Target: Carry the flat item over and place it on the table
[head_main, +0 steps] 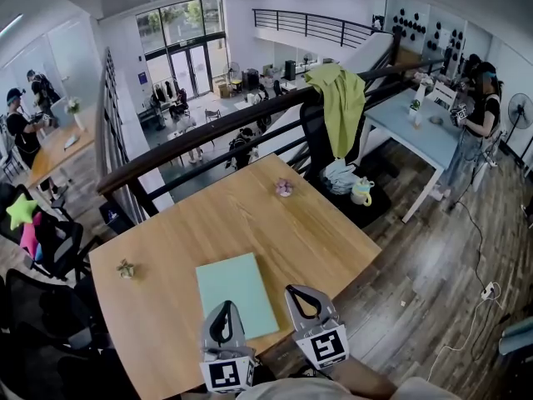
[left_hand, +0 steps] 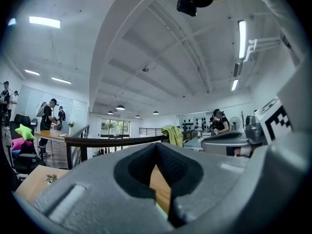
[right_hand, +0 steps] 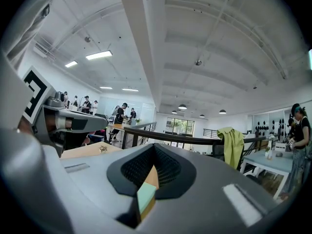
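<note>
The flat item is a mint-green sheet lying flat on the wooden table, near its front edge. My left gripper is shut, and its tip overlaps the sheet's near left corner in the head view. Whether it touches the sheet I cannot tell. My right gripper is shut too and sits just right of the sheet, apart from it. In the left gripper view the closed left gripper shows only tabletop through its gap. In the right gripper view the closed right gripper frames a corner of the mint sheet.
A small star-shaped ornament lies at the table's left and a small pink pot near its far edge. A dark railing with a green cloth runs behind. Office chairs stand left; a person stands at a blue table on the right.
</note>
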`<state>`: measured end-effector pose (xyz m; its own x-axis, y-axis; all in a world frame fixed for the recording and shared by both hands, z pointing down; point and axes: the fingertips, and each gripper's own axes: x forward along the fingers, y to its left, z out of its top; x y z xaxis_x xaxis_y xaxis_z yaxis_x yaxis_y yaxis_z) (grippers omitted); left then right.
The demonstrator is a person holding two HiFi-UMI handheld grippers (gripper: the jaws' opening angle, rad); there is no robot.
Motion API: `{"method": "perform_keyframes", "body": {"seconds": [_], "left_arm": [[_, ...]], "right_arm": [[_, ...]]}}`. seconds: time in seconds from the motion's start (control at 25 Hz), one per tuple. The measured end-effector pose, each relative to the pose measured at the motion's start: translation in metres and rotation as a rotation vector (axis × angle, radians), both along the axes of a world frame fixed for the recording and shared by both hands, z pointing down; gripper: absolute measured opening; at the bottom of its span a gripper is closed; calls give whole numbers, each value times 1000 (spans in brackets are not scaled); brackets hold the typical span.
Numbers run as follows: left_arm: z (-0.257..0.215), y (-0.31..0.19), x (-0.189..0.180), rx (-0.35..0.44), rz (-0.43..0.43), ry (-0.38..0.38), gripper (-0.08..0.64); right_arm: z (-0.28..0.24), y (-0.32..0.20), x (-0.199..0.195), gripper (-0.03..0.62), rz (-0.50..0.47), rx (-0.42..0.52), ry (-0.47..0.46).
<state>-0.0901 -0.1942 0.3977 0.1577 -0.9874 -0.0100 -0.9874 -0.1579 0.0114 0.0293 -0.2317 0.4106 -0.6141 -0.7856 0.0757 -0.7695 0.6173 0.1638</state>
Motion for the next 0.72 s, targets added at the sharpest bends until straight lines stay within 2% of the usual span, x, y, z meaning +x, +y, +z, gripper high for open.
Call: {"method": "perform_keyframes", "body": {"seconds": [0.72], "left_arm": [[7,1,4,-18,14,10,2]], "right_arm": [[4,5,1,11,-11,-5,36]]}}
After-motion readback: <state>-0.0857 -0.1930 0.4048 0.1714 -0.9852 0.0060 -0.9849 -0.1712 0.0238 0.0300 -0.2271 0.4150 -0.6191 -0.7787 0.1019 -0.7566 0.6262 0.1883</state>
